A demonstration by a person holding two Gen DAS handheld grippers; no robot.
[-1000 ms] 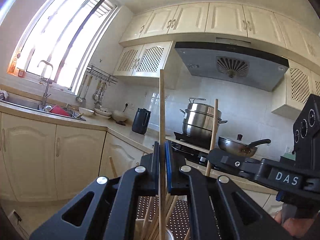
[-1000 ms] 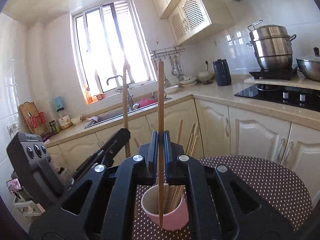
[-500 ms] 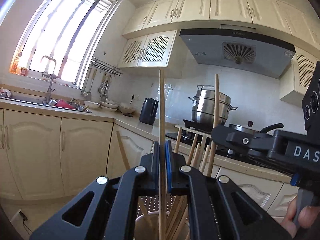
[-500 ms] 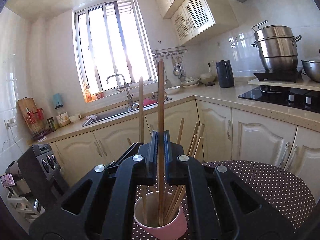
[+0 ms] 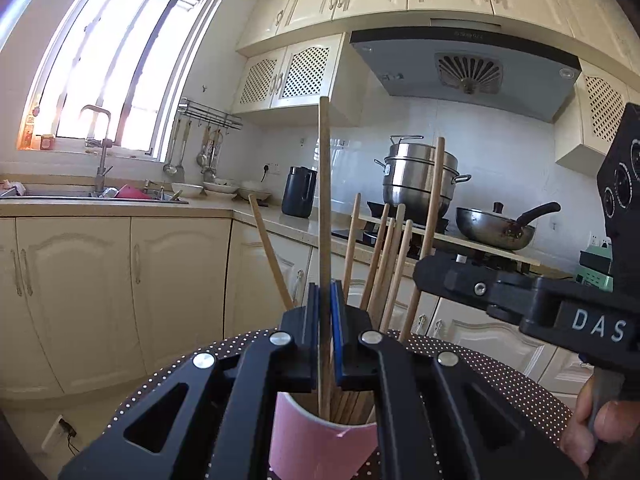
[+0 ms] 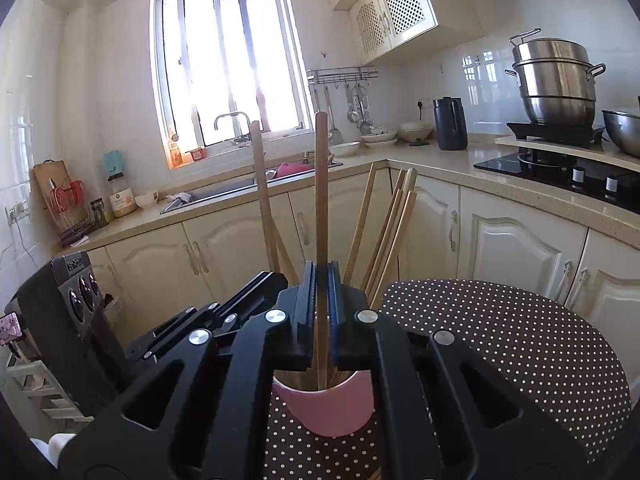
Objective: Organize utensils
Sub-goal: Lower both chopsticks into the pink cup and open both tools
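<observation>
A pink cup [image 5: 308, 440] [image 6: 332, 408] stands on a round table with a brown dotted cloth [image 6: 520, 344] and holds several wooden chopsticks [image 5: 384, 264] [image 6: 392, 232]. My left gripper [image 5: 325, 300] is shut on one upright chopstick [image 5: 324, 200], whose lower end dips into the cup. My right gripper [image 6: 322, 280] is shut on another upright chopstick [image 6: 321, 184], its tip also inside the cup. The right gripper's body [image 5: 520, 300] shows at the right of the left wrist view, and the left gripper's body [image 6: 80, 320] at the left of the right wrist view.
Cream kitchen cabinets [image 6: 500, 240] and a counter run behind the table. On the counter sit a sink with tap [image 5: 100, 160], bowls, a black kettle [image 5: 298, 192], a steel steamer pot [image 5: 416, 176] and a wok [image 5: 496, 232] on the stove. A hand [image 5: 592, 420] grips the right tool.
Both grippers have sunk toward the pink cup with their chopsticks. The lower ends of both sticks now sit inside the cup among the others.
</observation>
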